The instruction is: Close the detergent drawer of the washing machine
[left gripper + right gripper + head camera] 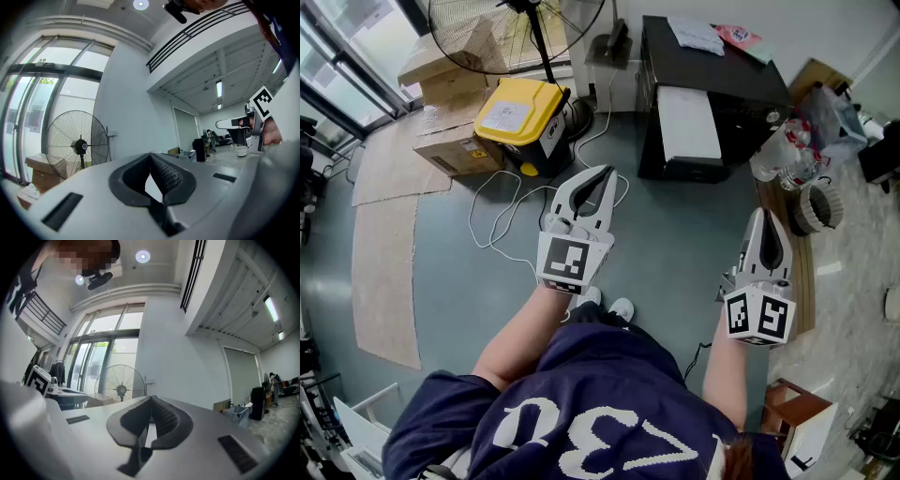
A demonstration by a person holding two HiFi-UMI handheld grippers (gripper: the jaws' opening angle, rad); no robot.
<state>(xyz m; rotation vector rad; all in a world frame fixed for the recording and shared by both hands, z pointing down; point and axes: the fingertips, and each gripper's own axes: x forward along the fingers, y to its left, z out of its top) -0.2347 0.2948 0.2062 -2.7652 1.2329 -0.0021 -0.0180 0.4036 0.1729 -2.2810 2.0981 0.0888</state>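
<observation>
A grey floor [450, 272] fills most of the head view, with flattened cardboard sheets [384, 272] lying along its left side. At the far end stand a large pedestal fan [516, 28], a yellow-lidded bin [523, 117] and, just left of the bin, a cardboard box [459, 150]. A loose white cable [502, 220] curls over the floor near the bin. Further right is a black cabinet [712, 94], and a pale stone-patterned counter [853, 244] runs down the right edge.

The person, in a dark navy shirt [581, 412], holds both tools out level over the floor. The left gripper [606, 172] has its jaws pressed together with nothing between them; its ribbed pads [166, 176] meet at the tips. The right gripper [766, 216] is likewise closed and empty (its own view shows the pads [164, 418] meeting against the plain white wall).

No view takes in the washing machine or its detergent drawer, so I cannot tell where they are.
</observation>
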